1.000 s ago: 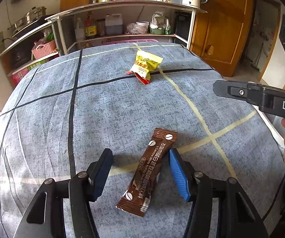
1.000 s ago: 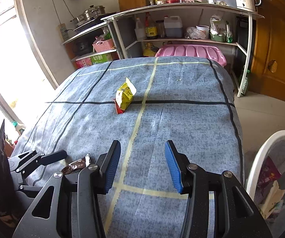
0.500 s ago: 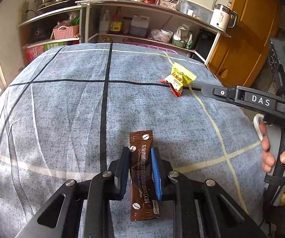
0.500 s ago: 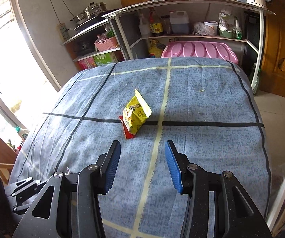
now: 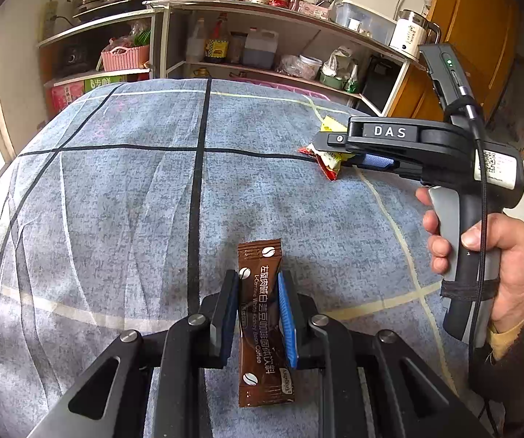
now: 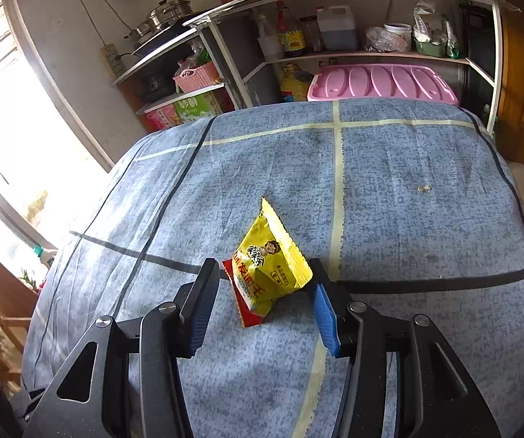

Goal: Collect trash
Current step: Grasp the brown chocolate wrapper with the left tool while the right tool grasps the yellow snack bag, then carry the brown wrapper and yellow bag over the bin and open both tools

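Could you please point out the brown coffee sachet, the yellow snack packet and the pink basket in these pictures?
brown coffee sachet [image 5: 260, 323]: left wrist view, its printed middle.
yellow snack packet [image 6: 267, 261]: right wrist view, its yellow front face.
pink basket [image 5: 125, 56]: left wrist view, its slatted front wall, on the shelf.

We've got a bed with a blue-grey checked cover [image 6: 408, 226]; lying on it, well apart, are a brown coffee sachet [image 5: 260, 314] and a yellow snack packet [image 6: 267, 266].
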`<state>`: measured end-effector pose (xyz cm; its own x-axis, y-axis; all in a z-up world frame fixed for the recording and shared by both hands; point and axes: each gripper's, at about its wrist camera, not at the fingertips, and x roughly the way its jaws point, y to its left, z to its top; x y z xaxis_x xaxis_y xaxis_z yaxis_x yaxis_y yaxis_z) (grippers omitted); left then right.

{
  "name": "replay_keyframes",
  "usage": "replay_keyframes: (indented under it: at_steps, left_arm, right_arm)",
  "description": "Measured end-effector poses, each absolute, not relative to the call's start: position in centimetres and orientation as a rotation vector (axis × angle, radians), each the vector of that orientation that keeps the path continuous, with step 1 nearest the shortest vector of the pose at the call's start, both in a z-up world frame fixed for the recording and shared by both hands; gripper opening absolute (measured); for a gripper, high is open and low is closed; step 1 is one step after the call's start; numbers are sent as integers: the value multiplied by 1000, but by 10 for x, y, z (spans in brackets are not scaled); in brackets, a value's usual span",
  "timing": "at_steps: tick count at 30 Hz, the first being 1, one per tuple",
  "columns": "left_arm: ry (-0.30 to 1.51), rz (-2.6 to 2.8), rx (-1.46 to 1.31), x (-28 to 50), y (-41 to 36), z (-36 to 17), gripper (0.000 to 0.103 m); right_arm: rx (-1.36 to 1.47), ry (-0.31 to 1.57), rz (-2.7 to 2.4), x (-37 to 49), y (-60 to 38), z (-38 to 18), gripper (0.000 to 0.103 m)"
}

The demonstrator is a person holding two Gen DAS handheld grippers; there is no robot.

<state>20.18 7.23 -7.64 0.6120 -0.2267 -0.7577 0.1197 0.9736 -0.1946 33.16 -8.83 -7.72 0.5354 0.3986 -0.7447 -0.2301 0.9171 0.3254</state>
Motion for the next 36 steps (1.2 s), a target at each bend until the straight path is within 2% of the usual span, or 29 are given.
replay_keyframes:
  at_steps: [5, 8, 25, 36]
  left_arm:
    - [891, -199, -129, 202, 73, -77, 22]
    - [890, -199, -134, 203, 73, -77, 22]
    - [887, -169, -169, 193, 68, -71, 22]
    - [851, -239, -145, 181, 20, -45, 22]
  right_arm:
    - [203, 922, 378, 333, -88, -80, 49]
    - [169, 914, 372, 329, -83, -80, 34]
    - [164, 900, 426, 259, -100, -65, 32]
    - [175, 853, 351, 209, -147, -48, 32]
